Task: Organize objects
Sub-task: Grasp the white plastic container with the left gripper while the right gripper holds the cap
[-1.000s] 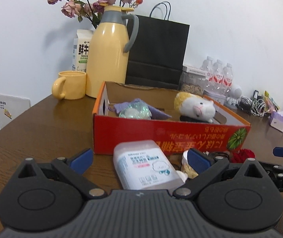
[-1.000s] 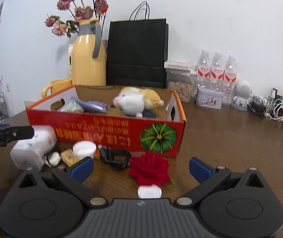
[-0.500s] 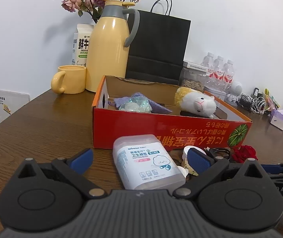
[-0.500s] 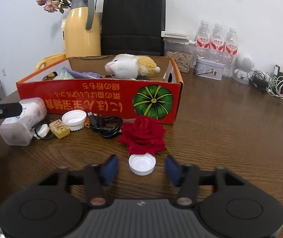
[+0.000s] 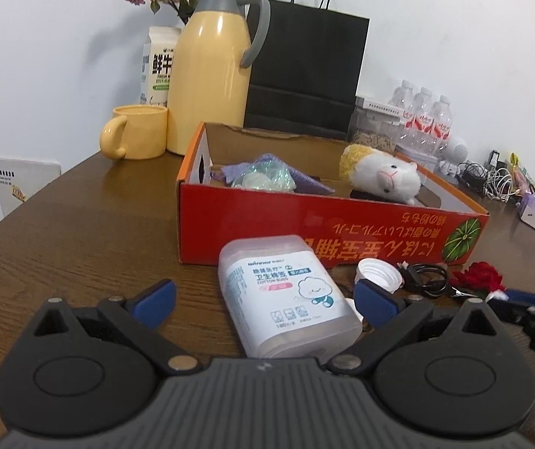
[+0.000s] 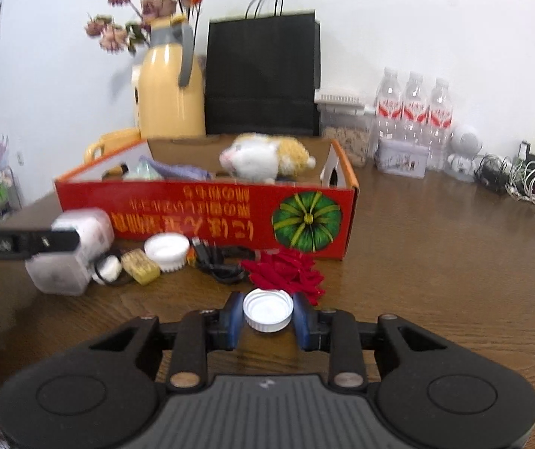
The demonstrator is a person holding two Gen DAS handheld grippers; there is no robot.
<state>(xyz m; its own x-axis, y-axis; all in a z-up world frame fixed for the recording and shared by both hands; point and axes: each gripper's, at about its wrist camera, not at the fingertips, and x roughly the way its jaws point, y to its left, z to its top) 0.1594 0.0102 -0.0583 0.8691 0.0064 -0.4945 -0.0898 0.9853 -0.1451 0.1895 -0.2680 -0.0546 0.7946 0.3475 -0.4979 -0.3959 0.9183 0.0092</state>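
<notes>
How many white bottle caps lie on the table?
2. One white cap sits between the closing right gripper pads; the other cap lies before the red box. More may be hidden.

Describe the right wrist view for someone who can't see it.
The right gripper is closing its jaws around a white cap on a wooden table, beside a red rose. Behind stands a red box holding a plush toy.

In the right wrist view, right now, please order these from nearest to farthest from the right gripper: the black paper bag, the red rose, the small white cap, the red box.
1. small white cap: between the closing jaws of the right gripper.
2. red rose: just beyond the cap, on the table.
3. red box: behind the rose, mid-table.
4. black paper bag: behind the box, by the wall.
</notes>
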